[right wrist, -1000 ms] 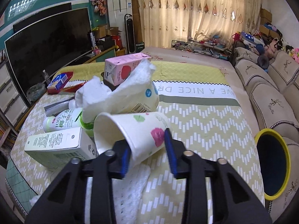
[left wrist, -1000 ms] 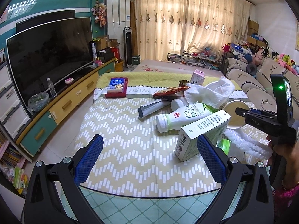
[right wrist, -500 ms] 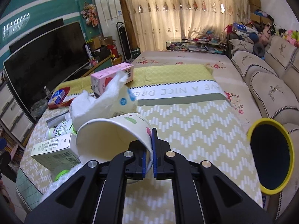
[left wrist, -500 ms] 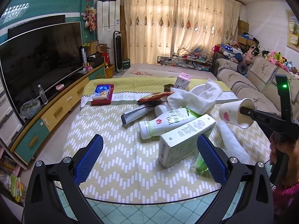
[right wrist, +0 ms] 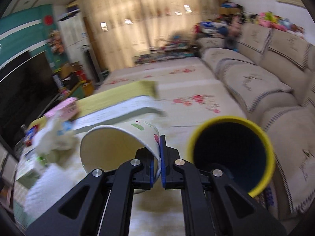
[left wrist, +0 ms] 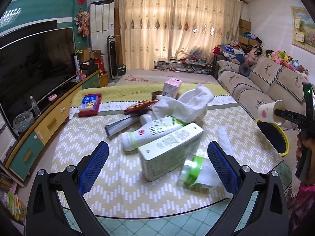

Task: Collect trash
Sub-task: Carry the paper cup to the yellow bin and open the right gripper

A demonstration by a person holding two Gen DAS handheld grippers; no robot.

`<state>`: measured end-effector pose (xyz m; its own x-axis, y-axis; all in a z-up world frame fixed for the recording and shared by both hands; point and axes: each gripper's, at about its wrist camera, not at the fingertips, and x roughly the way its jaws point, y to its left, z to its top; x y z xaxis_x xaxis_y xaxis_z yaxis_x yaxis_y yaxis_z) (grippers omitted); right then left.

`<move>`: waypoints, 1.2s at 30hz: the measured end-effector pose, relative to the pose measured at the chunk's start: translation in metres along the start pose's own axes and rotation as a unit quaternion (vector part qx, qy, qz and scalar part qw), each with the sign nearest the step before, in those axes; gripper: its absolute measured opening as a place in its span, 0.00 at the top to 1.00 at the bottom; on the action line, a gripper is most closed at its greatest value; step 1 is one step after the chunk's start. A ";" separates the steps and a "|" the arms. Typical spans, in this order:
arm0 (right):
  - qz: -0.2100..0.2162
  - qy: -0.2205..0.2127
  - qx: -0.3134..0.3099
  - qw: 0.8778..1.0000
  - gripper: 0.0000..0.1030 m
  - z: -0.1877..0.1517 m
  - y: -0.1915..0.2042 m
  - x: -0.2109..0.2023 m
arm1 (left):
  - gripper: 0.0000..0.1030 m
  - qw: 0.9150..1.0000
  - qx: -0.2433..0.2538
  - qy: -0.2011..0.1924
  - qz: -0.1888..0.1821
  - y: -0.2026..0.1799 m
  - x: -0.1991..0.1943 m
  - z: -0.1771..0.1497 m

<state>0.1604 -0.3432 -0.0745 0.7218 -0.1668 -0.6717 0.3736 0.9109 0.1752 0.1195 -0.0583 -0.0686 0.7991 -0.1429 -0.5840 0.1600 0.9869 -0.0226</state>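
My right gripper is shut on the wall of a white paper cup, held in the air to the left of a yellow-rimmed bin on the floor. In the left wrist view the same cup hangs beyond the table's right edge, above the bin. My left gripper stands open over the table's near edge with nothing between its fingers. Before it lie a white carton, a milk bottle, a small green-banded bottle and crumpled tissue.
Farther back on the patterned tablecloth lie a red snack packet, a pink carton and a red box. A TV cabinet runs along the left and a beige sofa along the right.
The right gripper shut on the cup's wall, lifted it off the table and swung it right, beside the bin. The left gripper drew back a little from the table.
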 end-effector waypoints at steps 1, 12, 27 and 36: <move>-0.014 0.005 0.007 1.000 0.95 0.001 -0.013 0.005 | 0.04 1.000 0.001 0.001 -0.003 -0.004 0.001 0.000; -0.099 0.088 0.062 0.989 0.94 -0.008 -0.101 0.080 | 0.04 0.999 0.028 0.013 -0.040 -0.042 0.013 0.005; -0.114 0.104 0.088 0.984 0.73 -0.014 -0.134 0.097 | 0.04 0.995 0.060 0.037 -0.077 -0.082 0.028 0.003; -0.095 0.072 0.068 0.991 0.65 -0.013 -0.110 0.063 | 0.04 0.991 0.069 0.072 -0.092 -0.095 0.049 -0.002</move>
<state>0.1571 -0.4493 -0.1450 0.5441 -0.2661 -0.7957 0.5769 0.8072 0.1245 0.1421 -0.1590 -0.0971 0.6592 -0.2968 -0.6909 0.3806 0.9241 -0.0339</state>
